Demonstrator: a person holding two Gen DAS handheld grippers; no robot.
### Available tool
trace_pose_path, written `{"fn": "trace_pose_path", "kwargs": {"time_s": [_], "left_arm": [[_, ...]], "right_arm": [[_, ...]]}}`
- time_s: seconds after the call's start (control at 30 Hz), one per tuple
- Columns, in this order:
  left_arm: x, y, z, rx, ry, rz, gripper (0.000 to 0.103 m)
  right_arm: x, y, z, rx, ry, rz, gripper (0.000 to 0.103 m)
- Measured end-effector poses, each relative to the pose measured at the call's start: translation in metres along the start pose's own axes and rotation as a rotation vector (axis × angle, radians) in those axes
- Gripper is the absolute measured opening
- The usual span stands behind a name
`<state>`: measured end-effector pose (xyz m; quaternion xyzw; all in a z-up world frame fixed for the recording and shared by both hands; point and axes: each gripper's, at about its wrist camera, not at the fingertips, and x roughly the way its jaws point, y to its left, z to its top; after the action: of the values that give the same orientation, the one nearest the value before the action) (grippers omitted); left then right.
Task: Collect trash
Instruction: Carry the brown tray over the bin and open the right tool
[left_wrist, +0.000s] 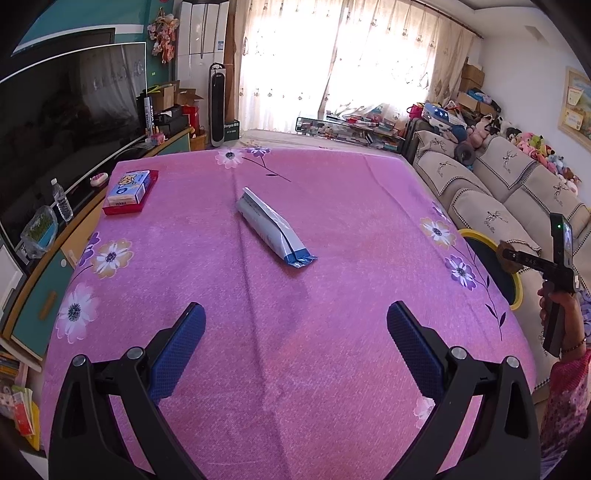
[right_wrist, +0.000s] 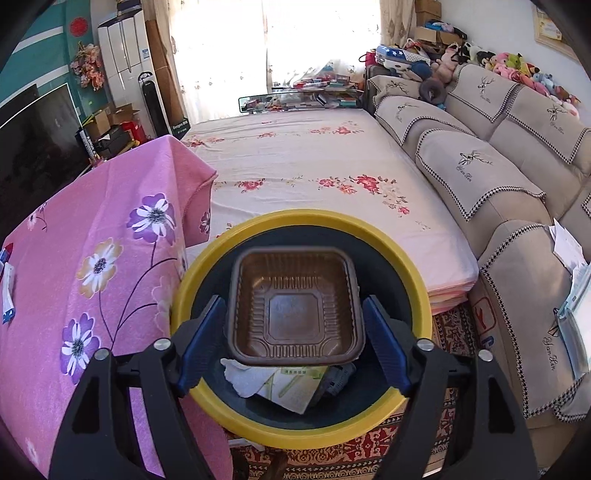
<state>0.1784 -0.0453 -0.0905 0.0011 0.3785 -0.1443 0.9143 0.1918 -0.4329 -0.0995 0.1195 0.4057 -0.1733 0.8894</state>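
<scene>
In the left wrist view a silver and blue wrapper pouch (left_wrist: 275, 229) lies mid-table on the pink flowered cloth (left_wrist: 332, 350). My left gripper (left_wrist: 295, 306) hovers open and empty in front of it. At the right a hand holds the right gripper over the yellow-rimmed bin (left_wrist: 476, 234). In the right wrist view a brown plastic tray (right_wrist: 295, 314) sits between the blue pads of my right gripper (right_wrist: 293, 299), directly above the bin (right_wrist: 406, 258). A thin gap shows on each side of the tray, so the pads do not press it. Paper scraps (right_wrist: 288, 384) lie inside the bin.
A tissue box on a red tray (left_wrist: 129, 188) sits at the table's far left corner. A water bottle (left_wrist: 62, 199) stands on the TV cabinet to the left. A beige sofa (right_wrist: 498, 177) runs along the right, and a flowered mattress (right_wrist: 314, 166) lies beyond the bin.
</scene>
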Motion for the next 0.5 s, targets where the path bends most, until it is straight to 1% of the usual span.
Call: {"fn": "trace_pose_path", "kwargs": {"time_s": [0.1,0.2,0.33,0.5], "left_arm": [[0.004,-0.001,0.002,-0.003,0.01,-0.012,0.097],[0.009,-0.002,0.006,-0.001,0.017,-0.008,0.097],[0.022,-0.006,0.012,-0.007,0.033,0.01,0.097],[0.048,-0.006,0.026,-0.043,0.063,0.054,0.097]], "right_arm": [[-0.004,-0.002,-0.001,0.021,-0.021,0.006,0.078],[-0.017,-0.002,-0.006,0.025,-0.042,0.014,0.078],[-0.042,0.007,-0.018,0.009,-0.082,0.037,0.082],[-0.062,0.02,-0.03,-0.01,-0.102,0.073,0.082]]}}
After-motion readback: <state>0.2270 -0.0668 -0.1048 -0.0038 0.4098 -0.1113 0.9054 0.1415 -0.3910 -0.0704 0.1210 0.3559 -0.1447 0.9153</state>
